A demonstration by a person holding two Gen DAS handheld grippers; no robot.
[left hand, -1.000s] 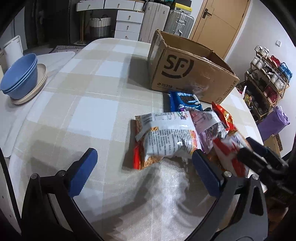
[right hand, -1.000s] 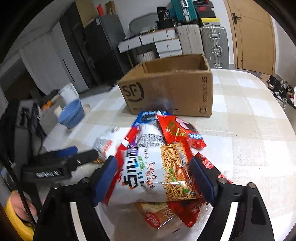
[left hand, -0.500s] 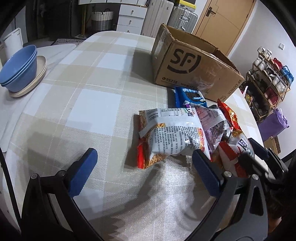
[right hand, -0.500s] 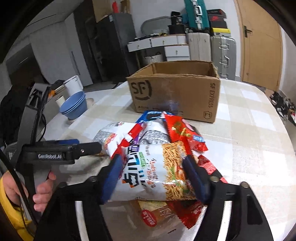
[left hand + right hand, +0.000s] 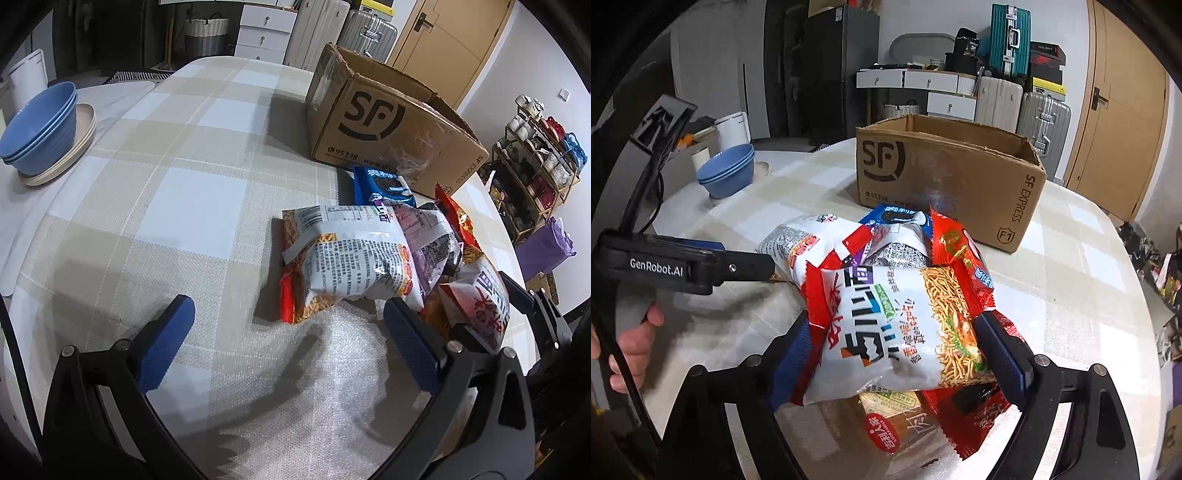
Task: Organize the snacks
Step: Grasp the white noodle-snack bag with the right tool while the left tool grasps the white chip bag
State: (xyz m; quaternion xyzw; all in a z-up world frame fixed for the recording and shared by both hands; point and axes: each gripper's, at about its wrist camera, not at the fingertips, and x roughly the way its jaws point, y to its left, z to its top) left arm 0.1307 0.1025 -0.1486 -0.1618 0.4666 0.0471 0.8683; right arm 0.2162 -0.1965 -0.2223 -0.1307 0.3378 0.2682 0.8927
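Observation:
A pile of snack packs lies on the checked tablecloth in front of an open cardboard SF box. My right gripper is shut on a white-and-red noodle snack bag and holds it lifted above the pile; the bag also shows in the left wrist view. My left gripper is open and empty, low over the cloth just before a silver-white snack bag. A blue cookie pack and a red pack lie nearer the box.
Stacked blue bowls on a plate sit at the table's left edge. A shelf with cups and a purple bag stand beyond the right edge. Suitcases and drawers stand behind the table.
My right gripper has closed on the noodle snack bag and raised it off the pile. My left gripper has edged forward toward the silver-white bag, still open.

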